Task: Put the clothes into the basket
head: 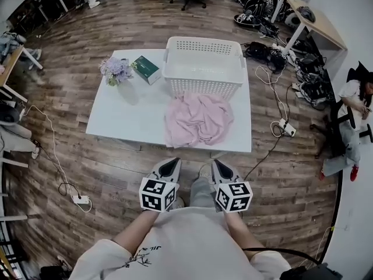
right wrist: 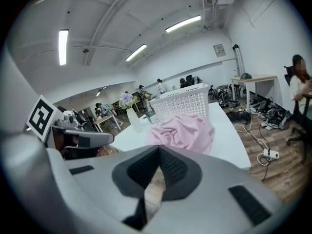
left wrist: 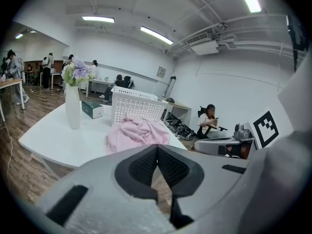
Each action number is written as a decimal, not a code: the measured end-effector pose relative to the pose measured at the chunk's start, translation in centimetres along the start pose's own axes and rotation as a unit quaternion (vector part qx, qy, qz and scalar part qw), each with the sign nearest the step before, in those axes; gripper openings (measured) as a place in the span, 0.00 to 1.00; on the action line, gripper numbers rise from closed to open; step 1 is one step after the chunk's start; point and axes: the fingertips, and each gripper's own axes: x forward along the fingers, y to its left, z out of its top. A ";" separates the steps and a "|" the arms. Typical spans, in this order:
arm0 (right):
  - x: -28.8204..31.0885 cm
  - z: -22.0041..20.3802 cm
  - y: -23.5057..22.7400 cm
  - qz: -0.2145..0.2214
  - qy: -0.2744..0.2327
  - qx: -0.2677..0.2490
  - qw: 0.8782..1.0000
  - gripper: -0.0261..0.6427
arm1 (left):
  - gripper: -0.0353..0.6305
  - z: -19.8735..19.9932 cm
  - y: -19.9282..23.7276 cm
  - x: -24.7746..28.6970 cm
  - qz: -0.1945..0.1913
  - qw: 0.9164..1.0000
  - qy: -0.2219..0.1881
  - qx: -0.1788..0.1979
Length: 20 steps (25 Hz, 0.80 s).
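A crumpled pink garment (head: 198,119) lies on the white table (head: 122,118), at its near edge, just in front of the white perforated basket (head: 204,65). The basket looks empty. Both grippers are held close to the person's body, short of the table and apart from the cloth. My left gripper (head: 170,167) is shut with nothing in it, and my right gripper (head: 220,169) is shut and empty too. From the left gripper view the pink garment (left wrist: 138,132) sits ahead with the basket (left wrist: 136,107) behind it; the right gripper view shows the garment (right wrist: 185,130) and basket (right wrist: 184,103) likewise.
A vase of lilac flowers (head: 118,72) and a green box (head: 147,69) stand on the table's far left. Cables and a power strip (head: 287,127) lie on the wood floor to the right. A seated person (head: 354,112) is at the far right.
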 end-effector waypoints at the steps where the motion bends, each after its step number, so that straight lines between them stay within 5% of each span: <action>1: 0.9 0.9 -0.5 0.005 0.000 -0.005 1.000 0.06 | 0.07 0.8 0.3 1.0 0.003 1.000 -0.001 0.000; 10: 5.9 7.8 -5.3 0.037 0.005 -0.050 0.998 0.06 | 0.07 6.8 1.1 9.1 0.024 1.000 -0.007 -0.018; 20: 8.0 10.2 -6.8 0.043 0.001 -0.045 0.998 0.06 | 0.07 8.3 2.9 10.4 0.043 0.999 0.003 -0.020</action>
